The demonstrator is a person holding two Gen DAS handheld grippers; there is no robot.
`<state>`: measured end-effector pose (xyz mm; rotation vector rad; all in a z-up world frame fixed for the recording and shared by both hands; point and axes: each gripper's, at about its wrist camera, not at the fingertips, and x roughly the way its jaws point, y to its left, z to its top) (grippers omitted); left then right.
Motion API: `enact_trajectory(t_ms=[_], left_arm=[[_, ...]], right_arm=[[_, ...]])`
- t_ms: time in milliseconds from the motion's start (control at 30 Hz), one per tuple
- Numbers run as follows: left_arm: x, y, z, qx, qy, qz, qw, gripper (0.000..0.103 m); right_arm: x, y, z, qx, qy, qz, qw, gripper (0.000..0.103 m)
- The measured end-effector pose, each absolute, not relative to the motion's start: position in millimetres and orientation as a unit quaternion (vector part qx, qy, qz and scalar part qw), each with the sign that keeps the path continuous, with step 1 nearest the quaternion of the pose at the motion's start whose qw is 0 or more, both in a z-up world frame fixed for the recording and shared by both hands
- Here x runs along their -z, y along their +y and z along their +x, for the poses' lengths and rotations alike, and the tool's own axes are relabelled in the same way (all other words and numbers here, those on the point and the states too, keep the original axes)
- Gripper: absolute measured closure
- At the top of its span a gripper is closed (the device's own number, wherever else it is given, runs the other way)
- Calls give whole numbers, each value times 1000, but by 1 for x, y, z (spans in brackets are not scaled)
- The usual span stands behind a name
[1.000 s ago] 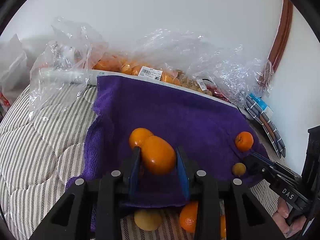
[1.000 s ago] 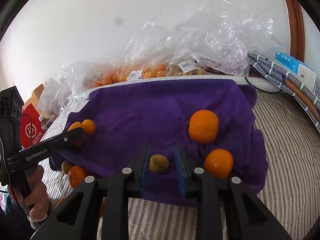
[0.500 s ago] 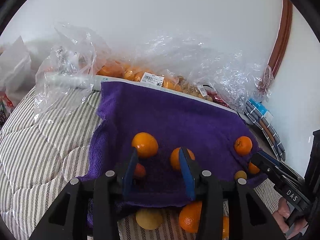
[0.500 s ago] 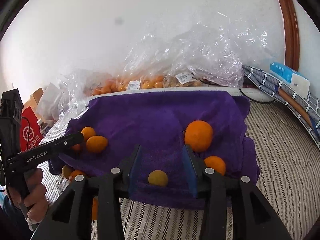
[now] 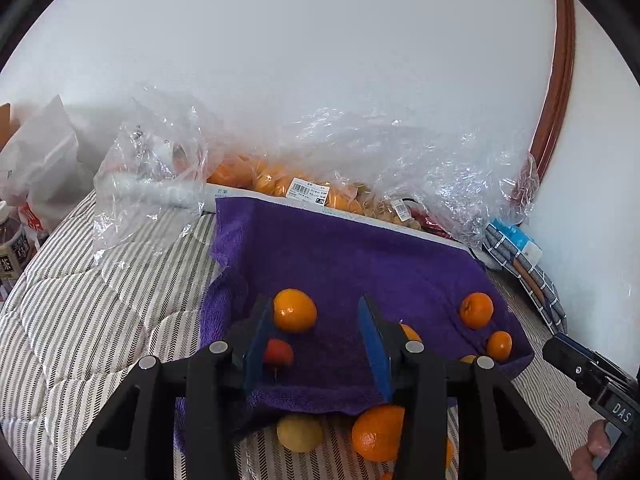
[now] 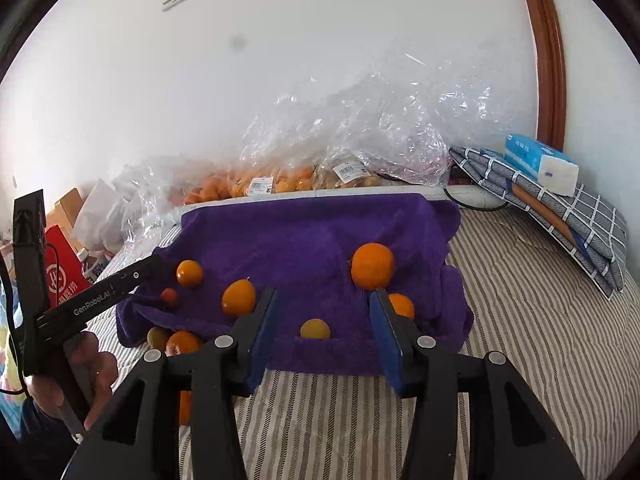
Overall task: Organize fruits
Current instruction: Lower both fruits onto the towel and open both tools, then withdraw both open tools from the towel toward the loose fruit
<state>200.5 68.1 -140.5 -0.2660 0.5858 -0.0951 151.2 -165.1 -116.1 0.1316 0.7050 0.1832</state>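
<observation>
– The striped bed [image 6: 520, 320] carries a purple towel [image 6: 312, 236]?
– Yes, oranges [image 6: 372, 266] lie on the towel. Left gripper [image 5: 316, 340] fingers spread, empty; right gripper [image 6: 324, 328] fingers opening, a small yellow fruit [image 6: 315, 329] lying untouched between them.

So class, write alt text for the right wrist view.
The right gripper, its jaws opening and holding nothing, hovers over a small yellow fruit on a purple towel scattered with oranges; the left gripper reaches in from the left.

The purple towel's [image 6: 320, 232] middle lies bare, with crinkled plastic bags [image 6: 360, 136] seemingly crowding its far edge.
</observation>
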Motion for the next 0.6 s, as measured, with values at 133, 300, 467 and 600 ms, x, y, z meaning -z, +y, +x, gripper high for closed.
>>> enact_trajectory(t_ms=[133, 300, 467, 600], left_arm=[[140, 68, 200, 36, 295, -114, 948, 61], [142, 83, 182, 16, 319, -114, 941, 61], [143, 97, 152, 16, 333, -101, 937, 58], [151, 108, 132, 5, 342, -88, 936, 58]], right_arm=[[116, -159, 136, -93, 355, 64, 928, 54], [120, -149, 124, -101, 375, 44, 920, 55], [126, -141, 113, -103, 382, 50, 917, 57], [131, -133, 107, -99, 389, 57, 914, 61]])
